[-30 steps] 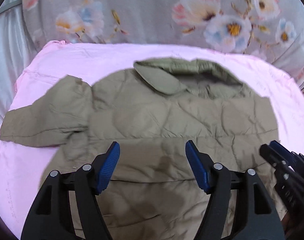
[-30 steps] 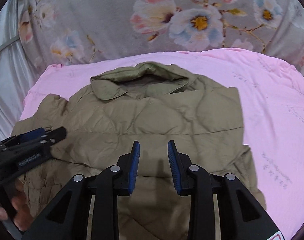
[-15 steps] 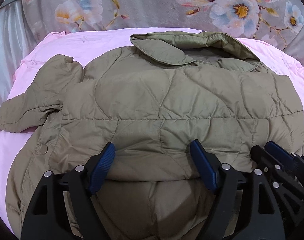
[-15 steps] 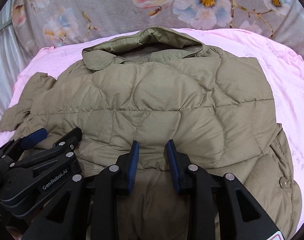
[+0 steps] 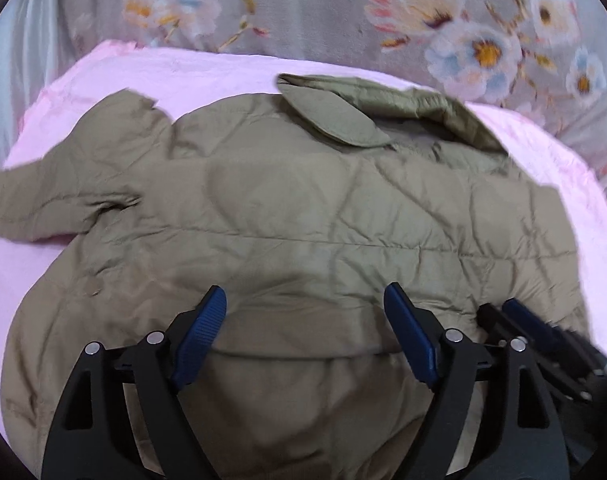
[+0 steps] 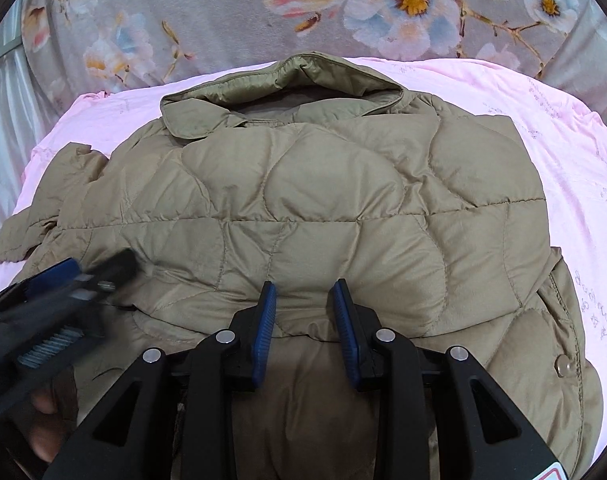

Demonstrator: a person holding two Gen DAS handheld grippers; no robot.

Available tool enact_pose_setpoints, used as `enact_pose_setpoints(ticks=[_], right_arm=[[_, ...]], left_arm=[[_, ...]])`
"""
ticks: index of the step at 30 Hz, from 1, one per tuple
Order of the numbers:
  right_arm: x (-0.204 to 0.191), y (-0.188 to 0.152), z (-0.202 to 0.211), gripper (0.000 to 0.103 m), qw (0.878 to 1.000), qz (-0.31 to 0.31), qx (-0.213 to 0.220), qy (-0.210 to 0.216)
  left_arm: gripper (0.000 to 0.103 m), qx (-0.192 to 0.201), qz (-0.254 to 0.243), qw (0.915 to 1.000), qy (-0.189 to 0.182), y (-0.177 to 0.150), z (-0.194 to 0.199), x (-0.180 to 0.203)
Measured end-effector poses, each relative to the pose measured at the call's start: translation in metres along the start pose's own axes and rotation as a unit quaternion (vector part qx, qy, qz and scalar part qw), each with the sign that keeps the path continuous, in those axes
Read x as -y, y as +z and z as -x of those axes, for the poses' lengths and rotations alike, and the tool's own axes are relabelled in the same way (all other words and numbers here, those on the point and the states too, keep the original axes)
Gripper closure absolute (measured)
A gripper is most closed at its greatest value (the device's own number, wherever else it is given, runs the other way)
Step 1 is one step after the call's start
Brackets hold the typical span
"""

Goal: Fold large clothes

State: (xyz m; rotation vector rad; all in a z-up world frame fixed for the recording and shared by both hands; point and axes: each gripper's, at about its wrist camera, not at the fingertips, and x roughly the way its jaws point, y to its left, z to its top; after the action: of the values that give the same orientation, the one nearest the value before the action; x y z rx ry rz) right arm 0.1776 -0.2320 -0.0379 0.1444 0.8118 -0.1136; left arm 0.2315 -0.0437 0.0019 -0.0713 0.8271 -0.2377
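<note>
— What do my jaws look like right now?

— My left gripper (image 5: 303, 328) has just been opening; its blue-padded jaws stand wide above a folded edge of the olive-green quilted puffer jacket (image 5: 303, 220), gripping nothing. My right gripper (image 6: 303, 316) keeps its jaws narrow, a ridge of the folded fabric lying in the gap; I cannot tell whether the pads pinch it.

— And where is the jacket?

— Spread flat on the pink sheet (image 6: 575, 168), collar (image 6: 287, 92) at the far end, one sleeve (image 5: 43, 208) trailing out to the left. Its near part is doubled over. Behind the sheet hangs a grey cloth printed with flowers (image 6: 403, 0).
</note>
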Motion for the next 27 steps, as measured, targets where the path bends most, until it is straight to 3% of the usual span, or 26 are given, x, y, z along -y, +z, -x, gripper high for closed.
enact_pose_setpoints(ticks=[4,7,12,15,19,21,25,27], right_arm=[[0.001,0.000,0.002,0.068,1.000,-0.008,0.004,0.011],[0.001,-0.001,0.005,0.052,1.000,-0.010,0.010,0.014],[-0.006,-0.001,0.006,0.045,1.000,0.004,0.012,-0.006],[-0.007,-0.001,0.005,0.044,1.000,0.006,0.011,-0.012],[-0.009,-0.002,0.006,0.039,1.000,0.011,0.012,-0.026],[-0.009,-0.002,0.006,0.037,0.999,0.013,0.012,-0.032],[-0.010,-0.002,0.006,0.034,0.999,0.015,0.013,-0.041],[-0.010,-0.002,0.006,0.033,0.999,0.016,0.014,-0.046]], left_arm=[[0.016,0.017,0.075,0.9970,-0.012,0.007,0.036,-0.071],[0.015,0.028,0.154,0.9876,0.011,0.015,0.054,-0.155],[0.015,0.033,0.295,0.9519,0.077,0.010,0.061,-0.305],[0.016,0.030,0.346,0.9337,0.087,0.007,0.057,-0.366],[0.016,0.028,0.395,0.9149,0.081,0.007,0.043,-0.415],[0.016,0.027,0.406,0.9097,0.081,0.008,0.036,-0.425],[0.016,0.031,0.417,0.9045,0.086,0.014,0.022,-0.437],[0.016,0.035,0.409,0.9067,0.096,0.021,0.018,-0.437]])
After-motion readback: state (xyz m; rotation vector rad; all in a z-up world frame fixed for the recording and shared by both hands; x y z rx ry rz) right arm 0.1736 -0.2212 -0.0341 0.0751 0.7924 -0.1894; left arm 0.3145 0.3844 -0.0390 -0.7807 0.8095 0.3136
